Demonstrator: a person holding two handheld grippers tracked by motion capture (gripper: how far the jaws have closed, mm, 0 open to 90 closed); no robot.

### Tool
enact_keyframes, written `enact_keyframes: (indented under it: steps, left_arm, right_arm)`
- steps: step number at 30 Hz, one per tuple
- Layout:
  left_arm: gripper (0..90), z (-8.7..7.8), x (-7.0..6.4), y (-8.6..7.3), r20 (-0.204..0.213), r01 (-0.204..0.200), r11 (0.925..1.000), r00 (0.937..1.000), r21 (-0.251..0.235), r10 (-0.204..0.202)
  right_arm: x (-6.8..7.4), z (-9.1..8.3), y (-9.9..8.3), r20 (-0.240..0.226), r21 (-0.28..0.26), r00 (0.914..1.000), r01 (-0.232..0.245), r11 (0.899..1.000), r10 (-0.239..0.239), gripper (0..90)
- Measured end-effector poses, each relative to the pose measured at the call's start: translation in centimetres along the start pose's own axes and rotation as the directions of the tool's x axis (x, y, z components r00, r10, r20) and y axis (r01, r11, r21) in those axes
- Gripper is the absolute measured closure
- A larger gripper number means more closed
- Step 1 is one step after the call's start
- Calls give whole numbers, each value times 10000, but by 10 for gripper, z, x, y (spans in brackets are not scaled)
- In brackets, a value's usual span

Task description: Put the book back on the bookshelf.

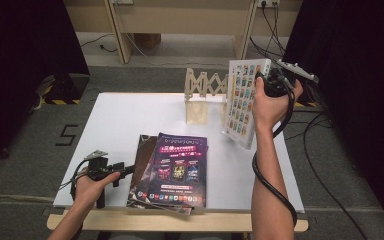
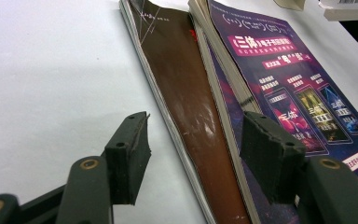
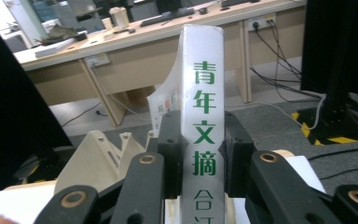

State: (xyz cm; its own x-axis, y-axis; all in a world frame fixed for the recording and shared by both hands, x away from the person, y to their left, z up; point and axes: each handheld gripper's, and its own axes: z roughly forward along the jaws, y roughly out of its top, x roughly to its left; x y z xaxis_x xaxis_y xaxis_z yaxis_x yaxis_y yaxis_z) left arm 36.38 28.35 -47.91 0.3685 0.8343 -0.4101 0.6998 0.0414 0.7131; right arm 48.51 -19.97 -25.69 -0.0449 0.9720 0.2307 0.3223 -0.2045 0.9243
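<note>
The right gripper [image 1: 267, 82] was clamped on the spine of a thick white-spined book with green Chinese characters and a cover of small colourful tiles [image 1: 244, 100]; in the right gripper view both black pads [image 3: 170, 140] sat flat against the spine [image 3: 204, 135], one per side, w/ the book upright between them and lifted off the white tabletop [image 1: 120, 125]. The pale wooden accordion-style book rack [image 1: 202, 95] stood just beyond and left of those fingers, touching or nearly touching the book's far edge; can't tell which.

Judgement: the step was slotting this book into the rack. To do it well: keep the grip square on the spine, approx. mid-height, lower the bottom edge first btwn two uprights, and don't let go until it stands alone. The book looked heavy for a spine-only pinch, so tilt could let it swing.

The left gripper [image 1: 111, 170] was spread wide and held nothing; in the left gripper view its pads [image 2: 130, 156] straddled the near edge of a thin glossy brown-covered magazine [image 2: 191, 121], w/ a purple-covered paperback with printed product photos [image 2: 284, 93] just right of the right pad, overlapping the brown one.

Count: books/magazines 3 (1 held, 2 flat, poss. more under), rack 1, grippers 2.
</note>
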Motion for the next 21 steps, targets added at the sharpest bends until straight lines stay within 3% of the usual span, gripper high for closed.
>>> enact_keyframes:
  steps: [13, 21]
  left_arm:
    - [412, 0, 1, 0, 27, 26, 10000, 10000, 20, -26]
    - [412, -1, 1, 0, -2, 58, 10000, 10000, -42, -58]
  right_arm:
    - [9, 15, 2, 203, 15, 9992, 331, 9995, -331, 740]
    - [5, 22, 5, 294, -40, 9991, 300, 9995, -299, 740]
